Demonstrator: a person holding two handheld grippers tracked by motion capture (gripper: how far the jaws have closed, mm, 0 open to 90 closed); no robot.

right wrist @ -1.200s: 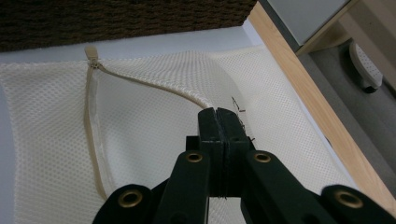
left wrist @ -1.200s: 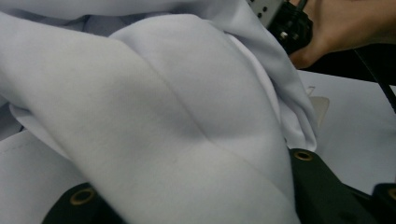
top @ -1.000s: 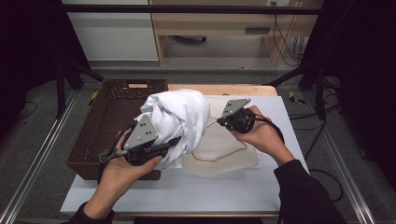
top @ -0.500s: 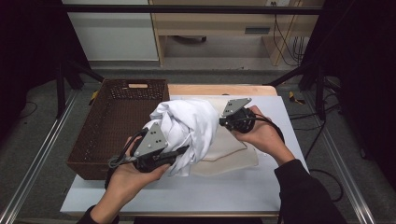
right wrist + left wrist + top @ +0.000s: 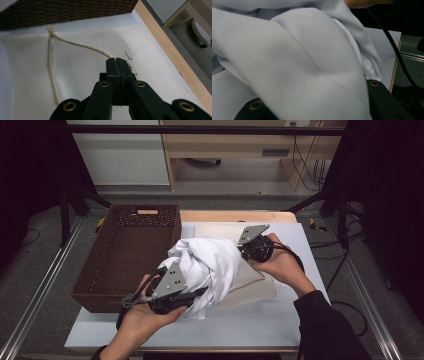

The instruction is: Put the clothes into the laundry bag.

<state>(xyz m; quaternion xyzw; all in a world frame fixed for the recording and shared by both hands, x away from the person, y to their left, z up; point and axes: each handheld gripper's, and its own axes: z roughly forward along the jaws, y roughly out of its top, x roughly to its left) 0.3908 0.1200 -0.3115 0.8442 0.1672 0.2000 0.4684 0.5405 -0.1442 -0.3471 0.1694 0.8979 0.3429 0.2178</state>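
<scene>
A bundled white cloth garment (image 5: 210, 265) sits in the middle of the white tabletop (image 5: 260, 325), heaped over a cream mesh zip bag (image 5: 252, 287) that lies flat beneath and beside it. In the high view the left gripper (image 5: 192, 295) is pushed into the near lower edge of the white garment, held in the person's left hand (image 5: 142, 317). In the left gripper view the cloth (image 5: 299, 65) drapes over and between its black jaws, covering their tips, so I cannot tell whether they are clamped or apart.

The right gripper (image 5: 117, 65) has its jaws pressed together on the edge of the mesh bag (image 5: 82, 75) by the cream zipper (image 5: 51, 62), lifting that edge into a curve. The zipper pull (image 5: 50, 28) lies near the dark brown woven basket (image 5: 67, 10). In the high view the right hand (image 5: 282, 265) holds this gripper (image 5: 241, 249) against the far side of the garment.

The basket (image 5: 100, 265) stands at the left of the table, just beside the garment. No writing or label can be read anywhere.
</scene>
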